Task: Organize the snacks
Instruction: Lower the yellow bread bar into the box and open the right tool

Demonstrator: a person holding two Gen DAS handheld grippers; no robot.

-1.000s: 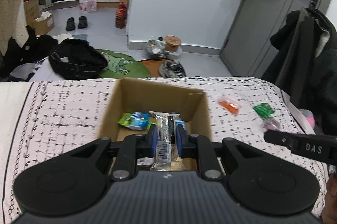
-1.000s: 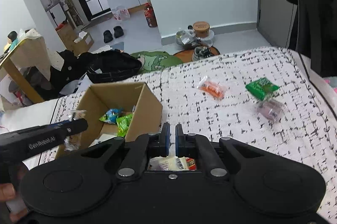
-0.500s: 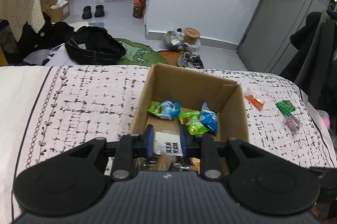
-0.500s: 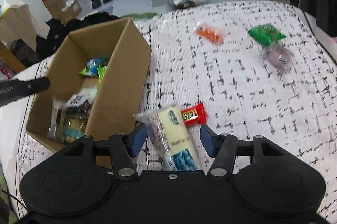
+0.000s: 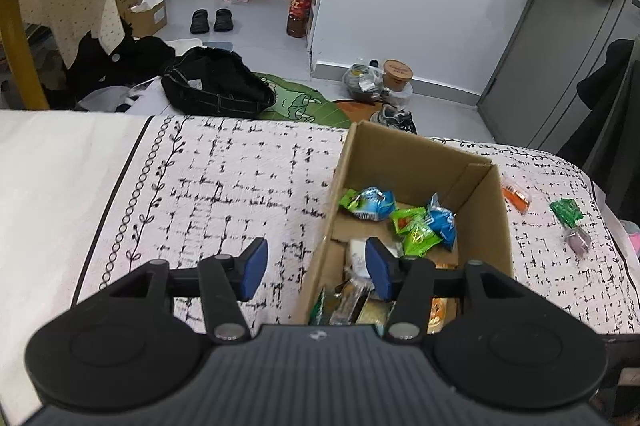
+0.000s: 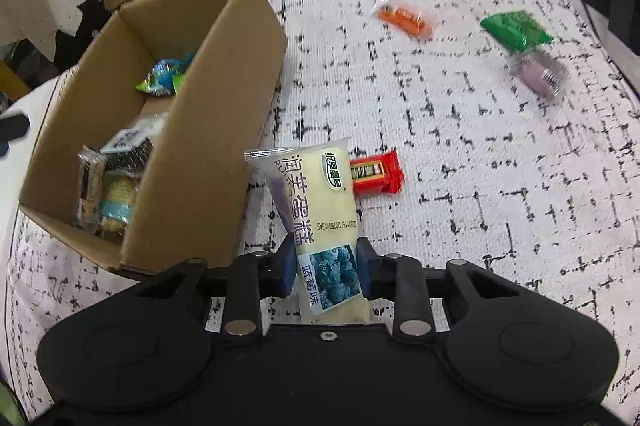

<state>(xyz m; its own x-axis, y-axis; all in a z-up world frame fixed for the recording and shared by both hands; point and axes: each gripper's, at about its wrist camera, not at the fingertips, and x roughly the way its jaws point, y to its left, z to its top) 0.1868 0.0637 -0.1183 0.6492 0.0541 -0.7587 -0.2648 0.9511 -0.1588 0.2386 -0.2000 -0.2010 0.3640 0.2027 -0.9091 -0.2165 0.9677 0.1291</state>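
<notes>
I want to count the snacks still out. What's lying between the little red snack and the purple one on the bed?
Nothing: in the right wrist view, only bare patterned bedspread stretches between the red snack and the purple snack.

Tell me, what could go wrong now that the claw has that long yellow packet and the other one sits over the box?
1. The right claw pinches the yellow packet near one end, so the long free part might sag or slip on the way over.
2. The cardboard box stands right beside it; the packet could catch on its wall.
3. The left claw, its jaws opening with nothing between them, straddles the box wall and might nudge the box.
</notes>
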